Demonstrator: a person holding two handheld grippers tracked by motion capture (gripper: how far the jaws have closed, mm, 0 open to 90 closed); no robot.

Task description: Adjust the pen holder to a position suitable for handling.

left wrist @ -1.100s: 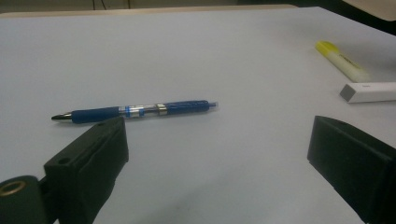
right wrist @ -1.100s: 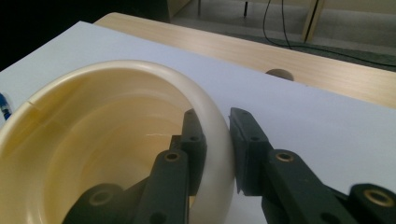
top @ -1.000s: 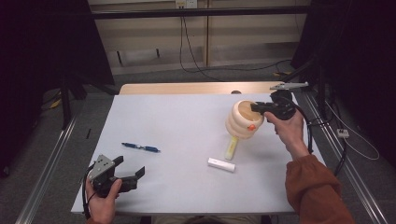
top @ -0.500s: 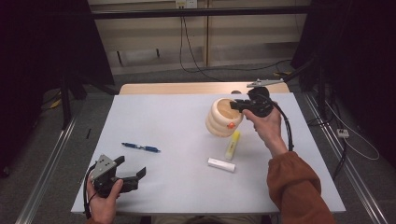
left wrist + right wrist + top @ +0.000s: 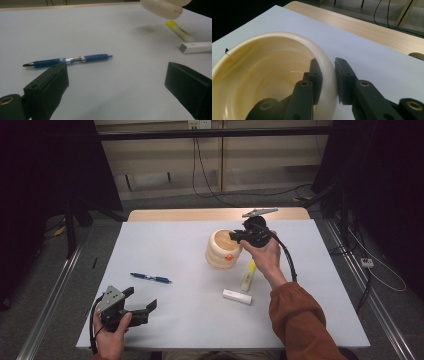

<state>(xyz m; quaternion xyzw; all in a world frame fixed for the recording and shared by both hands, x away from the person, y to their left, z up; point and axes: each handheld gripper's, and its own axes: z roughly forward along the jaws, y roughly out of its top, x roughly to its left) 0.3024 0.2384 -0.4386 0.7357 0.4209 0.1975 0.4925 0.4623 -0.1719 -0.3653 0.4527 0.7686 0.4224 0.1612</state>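
Note:
A cream ribbed cup (image 5: pixel 222 252) hangs just above the white table, right of centre. My right gripper (image 5: pixel 234 237) is shut on its rim, one jaw inside the cup and one outside. In the right gripper view the cup (image 5: pixel 262 82) looks empty, with the gripper (image 5: pixel 328 67) pinching its wall. My left gripper (image 5: pixel 142 300) rests open in the hand near the front left edge. The left gripper view has its jaws (image 5: pixel 116 72) wide apart with nothing between them, a blue pen (image 5: pixel 72 60) beyond them, and the cup's base (image 5: pixel 162 8) over its shadow.
The blue pen (image 5: pixel 150 278) lies left of centre. A yellow highlighter (image 5: pixel 248 276) and a white stick (image 5: pixel 236 296) lie in front of the cup, under the right forearm. The table (image 5: pixel 175 245) ends in a wooden strip (image 5: pixel 200 214) at the back.
The right hand has carried the cup leftward over the table, leaving the highlighter behind it. The left hand and its gripper have stayed still.

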